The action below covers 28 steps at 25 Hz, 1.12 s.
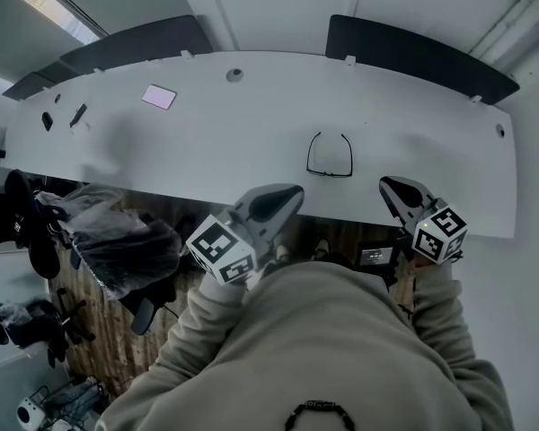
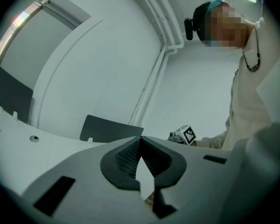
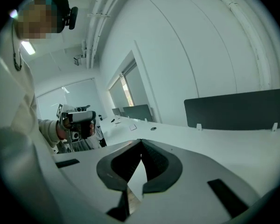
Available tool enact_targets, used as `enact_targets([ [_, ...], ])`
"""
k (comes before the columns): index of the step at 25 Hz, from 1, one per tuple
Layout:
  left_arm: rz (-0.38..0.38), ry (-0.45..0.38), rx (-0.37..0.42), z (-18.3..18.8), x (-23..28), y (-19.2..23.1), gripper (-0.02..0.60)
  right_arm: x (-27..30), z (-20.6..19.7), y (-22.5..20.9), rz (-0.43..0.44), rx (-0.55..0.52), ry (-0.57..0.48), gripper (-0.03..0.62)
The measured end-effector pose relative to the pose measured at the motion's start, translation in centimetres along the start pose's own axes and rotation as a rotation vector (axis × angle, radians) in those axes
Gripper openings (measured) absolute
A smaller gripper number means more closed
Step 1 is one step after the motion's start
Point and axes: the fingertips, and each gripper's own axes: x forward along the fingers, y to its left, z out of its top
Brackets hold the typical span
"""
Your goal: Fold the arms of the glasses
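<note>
In the head view we find the glasses (image 1: 329, 155) lying on the white desk (image 1: 207, 142), a little right of the frame's centre and near the desk's lower edge. Their 2 arms stand unfolded and run toward the top of the frame, with the front bar at the bottom.

Our left tool (image 1: 287, 196) sits at lower centre, its tip over the desk's near edge, below and left of the glasses and apart from them. In the left gripper view its jaws meet at the tips with nothing between them.

Our right tool (image 1: 393, 188) is at lower right, below and right of the glasses, also apart from them. In the right gripper view its jaws are likewise pressed together and empty. The glasses lie between the 2 tools and higher in the frame than both.

At the upper left of the desk we see a small pink rectangle (image 1: 159, 96), well apart from the glasses. 2 dark panels (image 1: 418, 57) stand along the desk's far edge.
</note>
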Motion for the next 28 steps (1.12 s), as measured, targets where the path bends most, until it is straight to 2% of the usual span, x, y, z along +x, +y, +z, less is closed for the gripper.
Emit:
enact_targets([
  [15, 0.187, -0.03, -0.023, 0.0, -4.6, 3.2, 0.005, 7.4, -2.9, -0.7, 0.114, -0.121, 0.166, 0.021],
  [28, 0.298, -0.033, -0.053, -0.4, -6.7, 5.0, 0.005, 12.0, -5.9, -1.4, 0.189, -0.172, 0.285, 0.021],
])
